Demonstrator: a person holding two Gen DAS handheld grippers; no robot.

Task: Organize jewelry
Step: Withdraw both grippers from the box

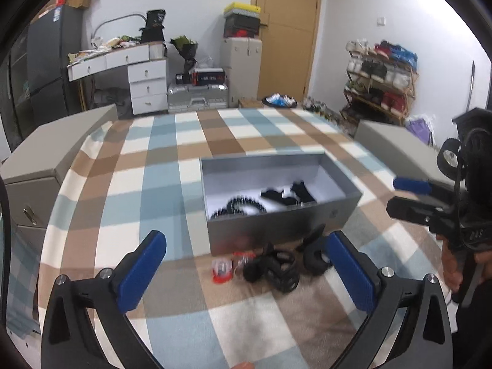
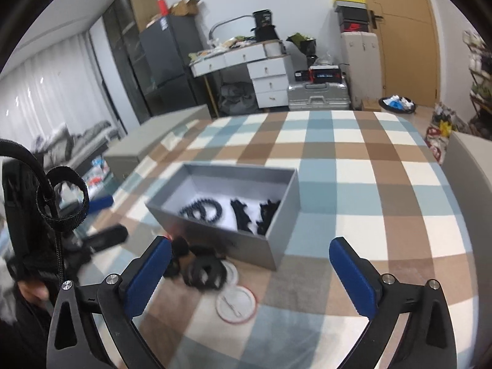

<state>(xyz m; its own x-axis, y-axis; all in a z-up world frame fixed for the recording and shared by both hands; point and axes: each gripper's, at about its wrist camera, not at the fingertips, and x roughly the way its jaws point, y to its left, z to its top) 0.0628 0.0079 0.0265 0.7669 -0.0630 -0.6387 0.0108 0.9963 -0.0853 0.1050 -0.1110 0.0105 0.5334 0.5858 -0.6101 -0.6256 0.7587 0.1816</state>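
Hovering wide apart and empty, the left hand-held gripper (image 1: 246,264) and right hand-held gripper (image 2: 250,264) faced one grey box (image 1: 276,224) just ahead, holding three black bead pieces (image 2: 233,210); black jewelry (image 1: 273,267) lay between box and grippers.

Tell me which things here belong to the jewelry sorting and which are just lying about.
Job: grey box, black bead bracelets inside, black pieces beside it, small red-rimmed containers.
Lying about: white drawers, silver case, shoe rack.
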